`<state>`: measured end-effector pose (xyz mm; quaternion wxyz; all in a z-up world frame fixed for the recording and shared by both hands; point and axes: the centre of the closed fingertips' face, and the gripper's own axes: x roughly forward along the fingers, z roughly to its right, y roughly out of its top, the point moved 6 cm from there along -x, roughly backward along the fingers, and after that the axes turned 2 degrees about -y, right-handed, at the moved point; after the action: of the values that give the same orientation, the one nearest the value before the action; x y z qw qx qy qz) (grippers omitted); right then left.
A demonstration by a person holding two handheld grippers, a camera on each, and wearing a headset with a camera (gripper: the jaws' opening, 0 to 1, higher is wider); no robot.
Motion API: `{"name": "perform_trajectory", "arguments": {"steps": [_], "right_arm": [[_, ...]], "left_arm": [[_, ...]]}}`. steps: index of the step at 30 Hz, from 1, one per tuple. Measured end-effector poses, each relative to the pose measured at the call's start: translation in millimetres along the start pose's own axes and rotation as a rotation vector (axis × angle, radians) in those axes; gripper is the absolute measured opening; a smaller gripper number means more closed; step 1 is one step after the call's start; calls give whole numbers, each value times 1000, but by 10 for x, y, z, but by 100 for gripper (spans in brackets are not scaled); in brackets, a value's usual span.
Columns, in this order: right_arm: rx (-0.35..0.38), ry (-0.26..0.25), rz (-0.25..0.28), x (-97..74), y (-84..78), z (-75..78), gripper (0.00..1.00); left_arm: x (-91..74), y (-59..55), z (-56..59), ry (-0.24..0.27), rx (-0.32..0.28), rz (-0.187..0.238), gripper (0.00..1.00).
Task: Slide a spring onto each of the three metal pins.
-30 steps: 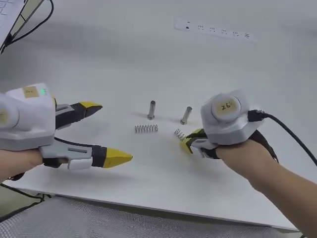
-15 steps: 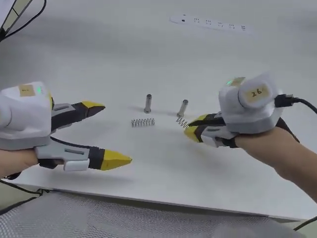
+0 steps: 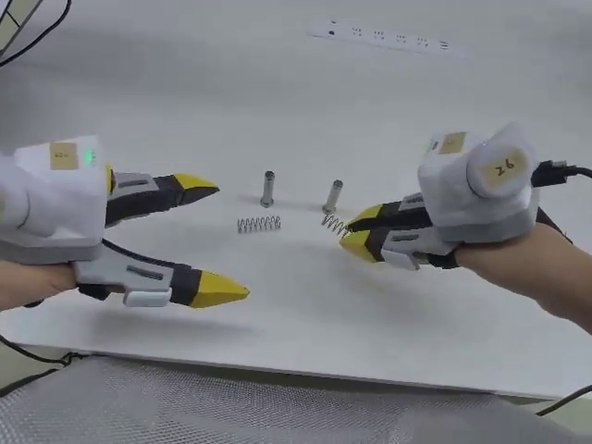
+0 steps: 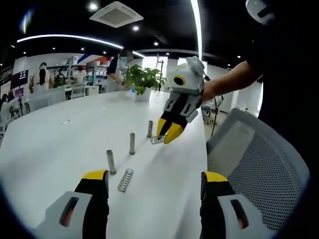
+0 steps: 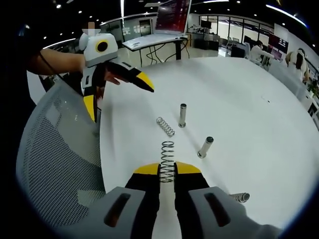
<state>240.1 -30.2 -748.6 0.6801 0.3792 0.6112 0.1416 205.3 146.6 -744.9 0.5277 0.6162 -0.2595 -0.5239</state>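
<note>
Jaws of my right gripper [image 5: 167, 170] are squeezed on one end of a spring [image 5: 167, 152], which pokes straight up the middle of the right gripper view. The nearest pin [image 5: 205, 147] stands on the bench [image 5: 239, 99] just right of it. The spring lies along the jaws and the pin points up, so I think I must tip it over the pin's top. My left gripper [image 3: 230, 240] hangs spread wide and holds nothing.
</note>
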Motion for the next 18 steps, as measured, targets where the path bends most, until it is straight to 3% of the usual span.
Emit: {"name": "perform_trajectory", "arguments": {"steps": [11, 18], "right_arm": [[-179, 47, 9, -6, 69, -128, 8], [-314, 78, 1, -1, 156, -239, 8]], "left_arm": [[217, 149, 32, -59, 26, 29, 57], [359, 171, 64, -109, 43, 15, 44]]}}
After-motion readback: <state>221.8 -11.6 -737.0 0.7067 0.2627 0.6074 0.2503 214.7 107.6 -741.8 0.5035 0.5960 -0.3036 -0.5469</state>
